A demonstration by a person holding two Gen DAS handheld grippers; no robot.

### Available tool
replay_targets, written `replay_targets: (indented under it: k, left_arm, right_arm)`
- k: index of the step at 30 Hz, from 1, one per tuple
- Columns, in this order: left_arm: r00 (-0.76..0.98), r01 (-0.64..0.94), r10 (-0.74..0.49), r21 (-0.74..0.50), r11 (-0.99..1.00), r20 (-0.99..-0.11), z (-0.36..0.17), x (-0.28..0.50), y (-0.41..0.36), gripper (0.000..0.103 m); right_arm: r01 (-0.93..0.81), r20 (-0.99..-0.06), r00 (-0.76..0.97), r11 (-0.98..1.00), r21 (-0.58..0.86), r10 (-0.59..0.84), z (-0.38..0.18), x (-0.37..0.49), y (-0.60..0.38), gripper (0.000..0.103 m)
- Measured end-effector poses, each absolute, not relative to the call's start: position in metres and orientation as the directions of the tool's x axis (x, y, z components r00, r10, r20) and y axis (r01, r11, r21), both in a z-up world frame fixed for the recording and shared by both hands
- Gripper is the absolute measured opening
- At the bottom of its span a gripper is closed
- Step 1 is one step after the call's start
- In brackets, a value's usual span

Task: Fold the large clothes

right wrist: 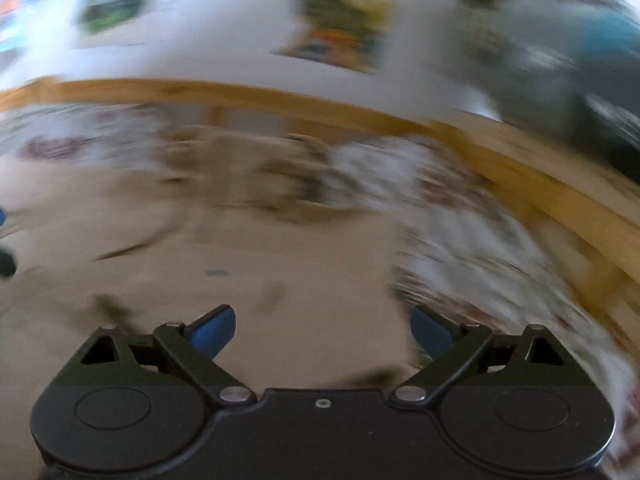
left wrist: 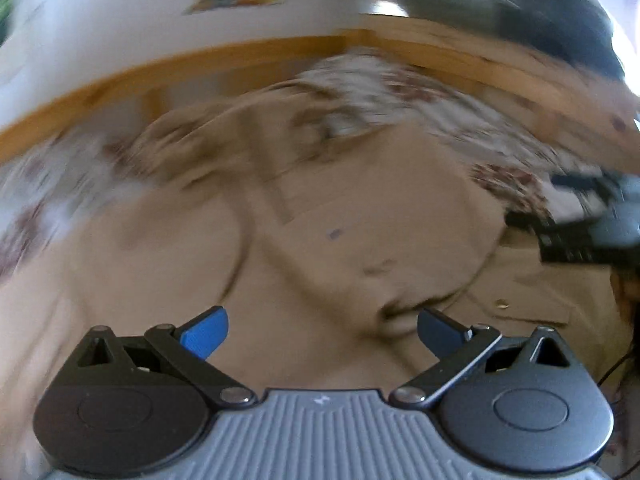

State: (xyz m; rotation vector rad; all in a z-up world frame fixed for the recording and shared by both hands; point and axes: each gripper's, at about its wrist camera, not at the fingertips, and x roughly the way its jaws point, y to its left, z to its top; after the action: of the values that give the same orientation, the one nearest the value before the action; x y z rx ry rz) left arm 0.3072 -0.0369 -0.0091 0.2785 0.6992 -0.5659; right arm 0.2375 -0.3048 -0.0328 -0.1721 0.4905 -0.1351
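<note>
A large beige garment [left wrist: 340,216] lies spread over a floral bedsheet [left wrist: 420,92], with a collar and a small brass snap near its right side. My left gripper [left wrist: 322,332] hovers over the cloth with its blue pads wide apart and nothing between them. In the right wrist view the same beige garment [right wrist: 248,248] fills the foreground, blurred. My right gripper [right wrist: 323,330] stands open above it, empty. The right gripper [left wrist: 580,220] also shows at the right edge of the left wrist view, over the garment's far side.
A wooden bed frame [left wrist: 200,60] curves behind the sheet, with a white wall and colourful posters [right wrist: 340,12] above. A dark bundle of cloth [right wrist: 580,92] sits at the upper right corner. Both views are smeared by motion.
</note>
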Motion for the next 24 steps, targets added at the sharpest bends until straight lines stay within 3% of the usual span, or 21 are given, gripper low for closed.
replay_targets:
  k: [4, 8, 16, 19, 24]
  left_arm:
    - [0.67, 0.64, -0.382, 0.235, 0.731, -0.637, -0.023, 0.306, -0.099, 0.101]
    - [0.701, 0.639, -0.342, 0.338, 0.691, -0.626, -0.048, 0.293, -0.129, 0.091]
    - [0.692, 0.648, -0.275, 0.406, 0.645, -0.668, -0.071, 0.296, -0.13, 0.06]
    - [0.71, 0.615, -0.29, 0.365, 0.698, -0.642, -0.066, 0.299, -0.123, 0.036]
    - [0.766, 0.423, -0.331, 0.043, 0.905, -0.551, -0.044, 0.306, -0.07, 0.026]
  right_arm:
    - [0.239, -0.401, 0.865, 0.951, -0.197, -0.301, -0.044, 0.237, -0.335, 0.097]
    - [0.285, -0.422, 0.842, 0.941, -0.181, -0.336, -0.059, 0.239, -0.352, 0.097]
    - [0.293, -0.369, 0.872, 0.947, -0.133, -0.321, -0.064, 0.24, -0.355, 0.1]
    - [0.276, -0.377, 0.873, 0.951, -0.14, -0.309, -0.064, 0.247, -0.353, 0.1]
    - [0.269, -0.366, 0.88, 0.953, -0.141, -0.302, -0.063, 0.248, -0.352, 0.1]
